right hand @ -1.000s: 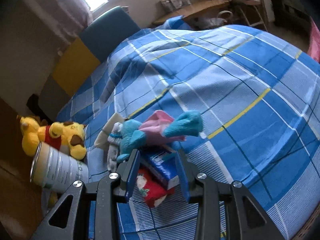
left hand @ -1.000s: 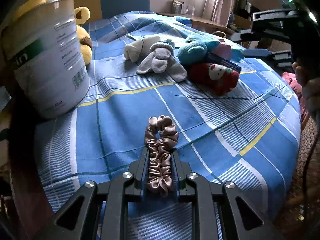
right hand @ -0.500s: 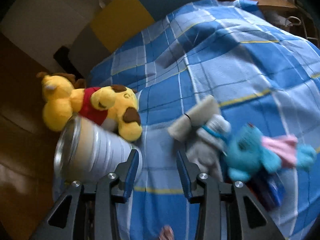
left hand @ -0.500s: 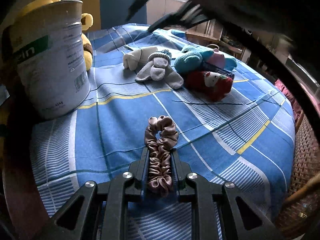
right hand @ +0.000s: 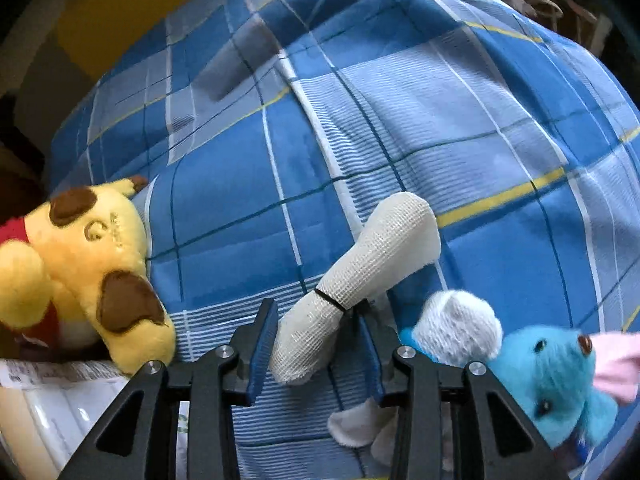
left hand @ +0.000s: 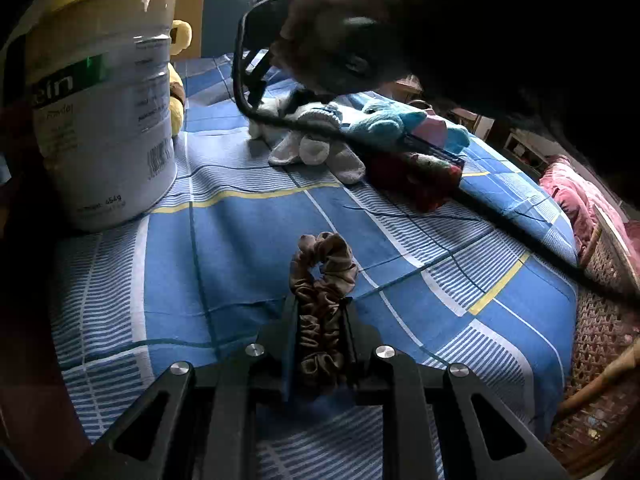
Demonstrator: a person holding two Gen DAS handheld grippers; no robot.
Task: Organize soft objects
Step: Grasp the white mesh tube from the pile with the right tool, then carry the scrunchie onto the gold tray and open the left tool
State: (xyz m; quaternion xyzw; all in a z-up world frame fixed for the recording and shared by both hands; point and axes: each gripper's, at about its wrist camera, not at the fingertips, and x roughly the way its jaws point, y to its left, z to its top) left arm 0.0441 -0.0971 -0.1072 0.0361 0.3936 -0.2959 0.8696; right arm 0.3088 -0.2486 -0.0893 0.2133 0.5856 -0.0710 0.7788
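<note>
Bed cover (right hand: 400, 128): a blue, white and yellow checked spread carries all the soft things; it fills both views.
Tin (left hand: 100, 104): a tall white canister stands open-topped at the left of the left wrist view. Its label reads "…ein", "Powder" below that, and "454g" near the base beside a barcode; the first letters of the brand are turned out of sight.
Yellow bear plush (right hand: 80, 264): lies against the tin, with a "G" mark stitched on its side; the smaller stitched line beside it is too blurred to read.
Blue plush (right hand: 552, 376): lies just right of the right gripper, with a grey knitted toy (right hand: 456, 328) touching it.
What changed: a second ago the right gripper (right hand: 316, 354) was over the blue plush and the red pouch (left hand: 412, 176); it has swung across and down to the white mesh-wrapped roll (right hand: 360, 276), which now lies between its fingers.
Right tool: jaws closing around the roll's lower end, pads not yet pressing.
Left tool: left gripper (left hand: 320, 332) stays clamped on the brown satin scrunchie (left hand: 320, 292), low over the cover as before.
Meaning: one item is already in hand, and the roll looks like the next pick.
</note>
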